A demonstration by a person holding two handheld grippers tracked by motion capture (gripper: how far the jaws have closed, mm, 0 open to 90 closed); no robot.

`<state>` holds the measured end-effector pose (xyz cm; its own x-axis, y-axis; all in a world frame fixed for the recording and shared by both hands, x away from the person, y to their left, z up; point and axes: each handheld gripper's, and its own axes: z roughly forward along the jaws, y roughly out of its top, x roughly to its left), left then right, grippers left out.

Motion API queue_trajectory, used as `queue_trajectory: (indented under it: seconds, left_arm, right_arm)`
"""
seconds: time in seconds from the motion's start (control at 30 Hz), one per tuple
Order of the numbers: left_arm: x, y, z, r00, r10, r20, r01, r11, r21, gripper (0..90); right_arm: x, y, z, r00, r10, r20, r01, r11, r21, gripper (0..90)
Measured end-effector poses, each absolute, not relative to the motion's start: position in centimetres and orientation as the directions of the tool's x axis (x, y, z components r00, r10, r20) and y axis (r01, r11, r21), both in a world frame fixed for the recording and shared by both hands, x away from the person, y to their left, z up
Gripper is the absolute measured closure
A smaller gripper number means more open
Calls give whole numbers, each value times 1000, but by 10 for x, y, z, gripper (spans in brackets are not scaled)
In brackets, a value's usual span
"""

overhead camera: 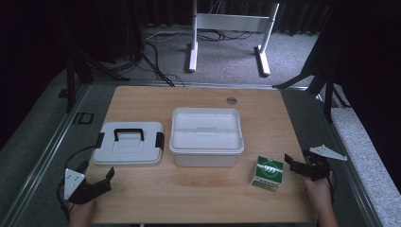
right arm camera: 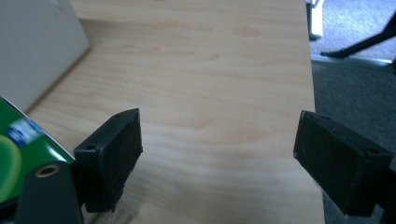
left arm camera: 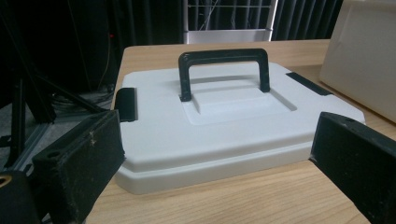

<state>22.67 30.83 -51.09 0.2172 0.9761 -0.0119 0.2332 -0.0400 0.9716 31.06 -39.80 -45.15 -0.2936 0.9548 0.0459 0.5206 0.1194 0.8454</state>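
The small green-and-white cardboard carton (overhead camera: 268, 173) stands on the light wooden bench (overhead camera: 198, 198), just left of the right gripper (overhead camera: 295, 166) and in front of the right corner of the open translucent white plastic storage box (overhead camera: 206, 136). From the high view its top shows a white ring around pale digits that look like "999", too small to be sure of. The right gripper view catches just a blurred green corner of that carton (right arm camera: 14, 158) beside its left finger, the print there unreadable, with bare wood ahead between its fingers (right arm camera: 114, 154), which stand wide apart on nothing.

The flat light-grey plastic lid with a black carrying handle and black side clips (overhead camera: 128, 142) lies on the bench left of the box. The left gripper view looks low across this lid (left arm camera: 219, 126), showing its handle standing upright. The left gripper (overhead camera: 97, 179) sits near the bench's front left corner, aimed at the lid, fingers spread and empty. Each hand grips its tool from the near edge.
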Motion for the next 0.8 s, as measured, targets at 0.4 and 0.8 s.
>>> queue_trajectory:
  seconds: [0.4,0.8]
  left_arm:
    - [227,308,-511,220,975,-13,233,-40,972,24]
    - [227,308,-511,221,975,-7,232,-46,972,24]
  right_arm:
    - [326,-383,-416,-400,916,20,473,188,861,148]
    - [343,-342,-378,-596,803,-12,382,296,875,185]
